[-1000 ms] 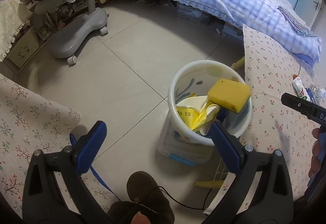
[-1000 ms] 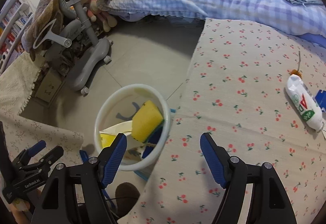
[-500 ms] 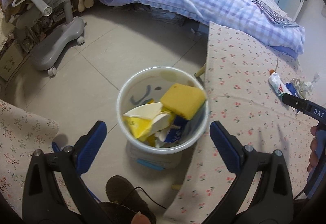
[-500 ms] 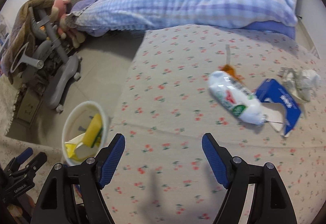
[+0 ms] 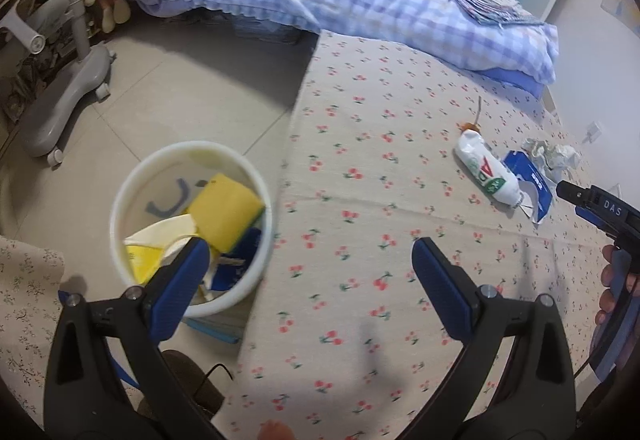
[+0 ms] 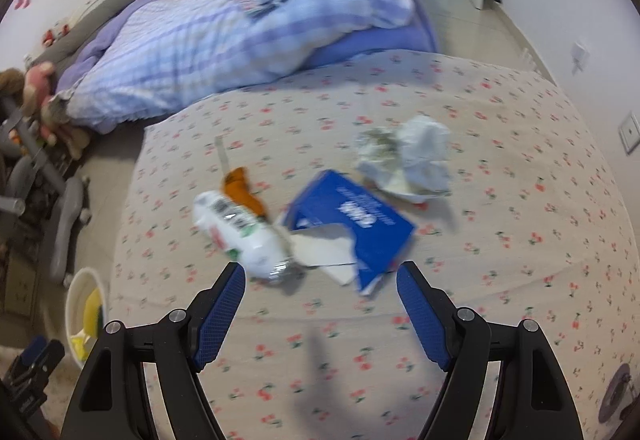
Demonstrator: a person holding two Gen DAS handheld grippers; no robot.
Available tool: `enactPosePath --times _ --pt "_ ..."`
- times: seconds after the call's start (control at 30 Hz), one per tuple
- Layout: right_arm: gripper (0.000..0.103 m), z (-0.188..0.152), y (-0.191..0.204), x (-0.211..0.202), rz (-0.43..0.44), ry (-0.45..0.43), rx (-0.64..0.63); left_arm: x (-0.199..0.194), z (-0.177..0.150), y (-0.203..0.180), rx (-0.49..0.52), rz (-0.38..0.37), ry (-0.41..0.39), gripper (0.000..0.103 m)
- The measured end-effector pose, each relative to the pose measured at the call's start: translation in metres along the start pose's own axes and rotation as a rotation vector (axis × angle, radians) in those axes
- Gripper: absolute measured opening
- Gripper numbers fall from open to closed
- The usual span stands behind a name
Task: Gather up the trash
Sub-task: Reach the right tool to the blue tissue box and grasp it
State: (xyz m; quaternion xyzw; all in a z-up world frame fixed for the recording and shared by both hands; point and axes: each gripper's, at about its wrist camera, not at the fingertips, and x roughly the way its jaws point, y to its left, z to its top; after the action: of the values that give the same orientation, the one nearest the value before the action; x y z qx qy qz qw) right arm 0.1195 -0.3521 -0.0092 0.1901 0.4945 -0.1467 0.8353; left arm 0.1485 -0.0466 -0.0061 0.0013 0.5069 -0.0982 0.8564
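- The table, under a cherry-print cloth, is carrying the remaining trash; its near and right edges are running out of the right wrist view.
- The bin is standing on the floor just beside the table's left edge, probably so items can be dropped straight in; a sponge and wrappers are already lying inside, and its base is hidden.
- The left gripper is hovering wide open and empty, straddling the bin rim and table edge.
- The right gripper is hovering wide open and empty, near the trash.
- The blue box, torn open, is lying between the tube and the crumpled paper; motion blur is obscuring the labels.
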Motion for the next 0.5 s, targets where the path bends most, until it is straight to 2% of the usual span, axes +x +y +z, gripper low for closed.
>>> enactPosePath --times 0.27,0.5 --pt "0.08 0.009 -0.036 0.039 -0.065 0.049 0.03 0.027 0.009 -0.031 0.024 0.004 0.041 0.101" --pt "0.08 0.02 -0.025 0.063 -0.043 0.066 -0.002 0.042 0.019 -0.049 -0.023 -0.045 0.063 0.101"
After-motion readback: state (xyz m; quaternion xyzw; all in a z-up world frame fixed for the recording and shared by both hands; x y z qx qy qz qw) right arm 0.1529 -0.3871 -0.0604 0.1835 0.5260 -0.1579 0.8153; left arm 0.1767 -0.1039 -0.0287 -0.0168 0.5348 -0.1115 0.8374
